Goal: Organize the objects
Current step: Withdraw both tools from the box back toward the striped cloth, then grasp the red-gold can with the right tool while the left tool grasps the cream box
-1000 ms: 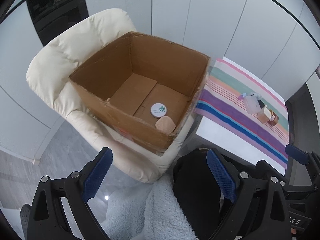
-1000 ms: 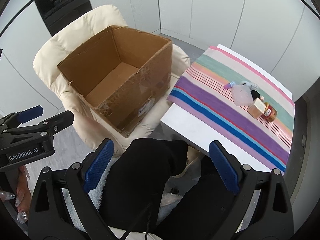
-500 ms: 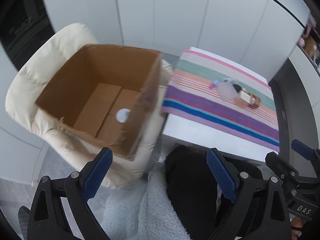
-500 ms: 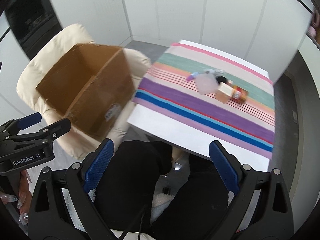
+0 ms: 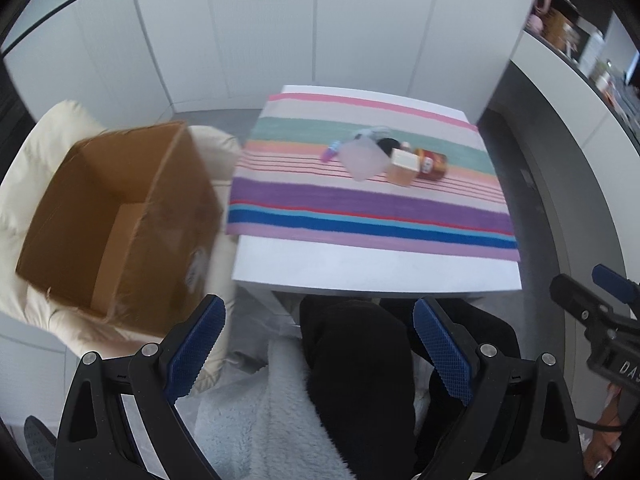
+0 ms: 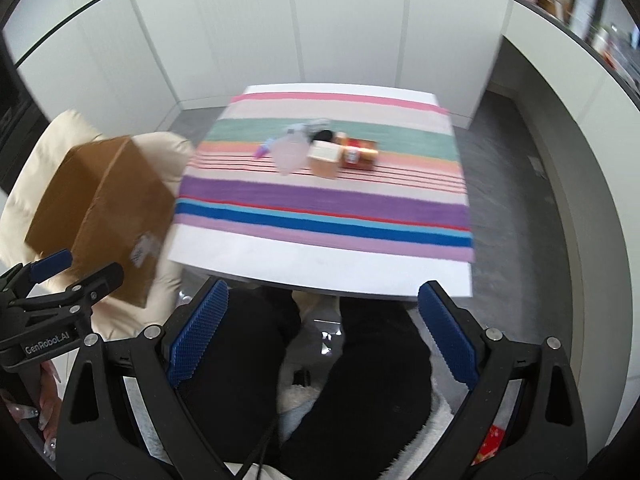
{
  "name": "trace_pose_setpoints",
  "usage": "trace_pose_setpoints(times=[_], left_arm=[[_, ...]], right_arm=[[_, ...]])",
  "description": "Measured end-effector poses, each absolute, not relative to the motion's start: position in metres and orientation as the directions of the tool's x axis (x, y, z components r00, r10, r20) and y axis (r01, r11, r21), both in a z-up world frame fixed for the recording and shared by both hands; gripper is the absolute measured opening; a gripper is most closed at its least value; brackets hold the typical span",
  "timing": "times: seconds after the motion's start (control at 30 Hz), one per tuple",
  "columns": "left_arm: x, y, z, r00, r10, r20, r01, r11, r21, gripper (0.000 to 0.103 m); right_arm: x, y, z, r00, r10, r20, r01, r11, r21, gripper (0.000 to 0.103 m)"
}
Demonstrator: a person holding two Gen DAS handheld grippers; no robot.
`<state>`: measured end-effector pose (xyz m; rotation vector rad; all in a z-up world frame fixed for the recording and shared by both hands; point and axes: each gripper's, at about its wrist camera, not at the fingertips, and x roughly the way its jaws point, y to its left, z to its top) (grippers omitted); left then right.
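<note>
At far left, a cream padded armchair carries an open cardboard box, which sits on the seat with its mouth up; from the left wrist view only bare inner walls and part of the floor show, and the contents cannot be told. A white label marks the box's outer side facing the table. Just right of the chair stands a white table covered over most of its top by a striped cloth in pink, green, purple and blue bands. Near the far middle of the cloth lies a tight cluster of small items: a purple-tipped piece at the left end, a frosted translucent container touching it, a dark round object behind, a peach box with a white lid, and an amber jar lying on its side at the right end. All are blurred, and finer detail cannot be read. The left gripper hangs released over the person's dark-trousered lap, fingers spread wide with nothing between them, well short of the table. The right gripper is likewise spread and empty, above the knees at the table's near edge.
</note>
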<state>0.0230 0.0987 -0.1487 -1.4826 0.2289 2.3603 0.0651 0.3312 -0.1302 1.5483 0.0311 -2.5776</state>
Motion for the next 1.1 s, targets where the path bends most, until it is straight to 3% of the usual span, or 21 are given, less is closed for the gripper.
trace_pose_setpoints(times=[0.63,1.1], left_arm=[[-0.023,0.137,-0.188,-0.313,0.199,-0.928,-0.379,-0.923,-0.07,0.096],[-0.118,0.171,-0.254,-0.308,0.178,-0.935,-0.334,-0.94,-0.069,0.096]], right_arm=[[0.036,0.381,-0.158,-0.462,-0.033,-0.886,-0.018,-0.999,0.047,0.098],[-0.055,0.372,-0.241,-0.412,-0.04,-0.91,-0.009,-0.999,0.048,0.098]])
